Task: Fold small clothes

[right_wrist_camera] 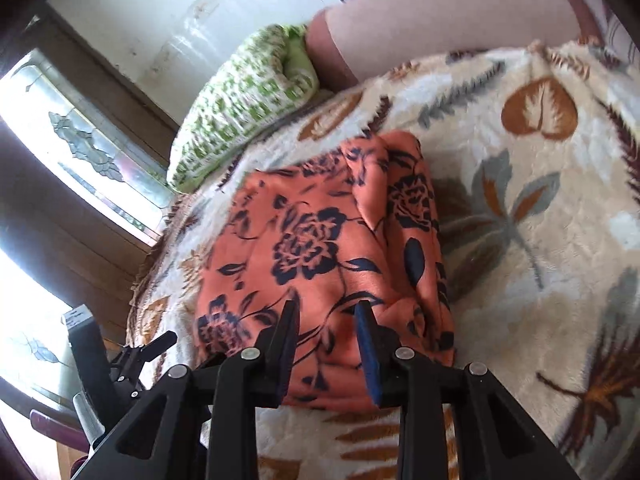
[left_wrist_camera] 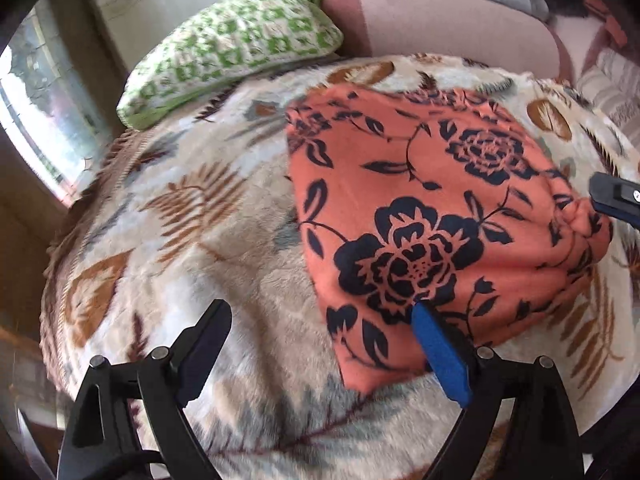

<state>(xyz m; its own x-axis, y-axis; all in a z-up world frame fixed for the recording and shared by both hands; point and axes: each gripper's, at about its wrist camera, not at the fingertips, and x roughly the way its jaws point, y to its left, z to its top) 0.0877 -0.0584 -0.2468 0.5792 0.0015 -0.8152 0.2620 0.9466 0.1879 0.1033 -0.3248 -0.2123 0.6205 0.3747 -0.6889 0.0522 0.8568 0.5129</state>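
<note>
An orange cloth (left_wrist_camera: 420, 200) with a dark flower print lies folded on a leaf-patterned blanket (left_wrist_camera: 192, 216). My left gripper (left_wrist_camera: 320, 320) hovers wide open at its near left edge, the blue-padded finger over the cloth's border and the other over bare blanket. One fingertip (left_wrist_camera: 612, 194) of the right gripper shows beside a puckered corner. In the right wrist view the cloth (right_wrist_camera: 320, 240) has a thick fold along its right side. My right gripper (right_wrist_camera: 327, 316) stands over its near part with a narrow gap. The cloth lies flat in that gap, with no pinch visible.
A green and white pillow (left_wrist_camera: 236, 52) rests at the blanket's far left, against a pink padded headboard (left_wrist_camera: 440, 20). A window (right_wrist_camera: 80, 152) and wooden wall are on the left, past the bed's edge. Bare blanket (right_wrist_camera: 540, 220) spreads right of the cloth.
</note>
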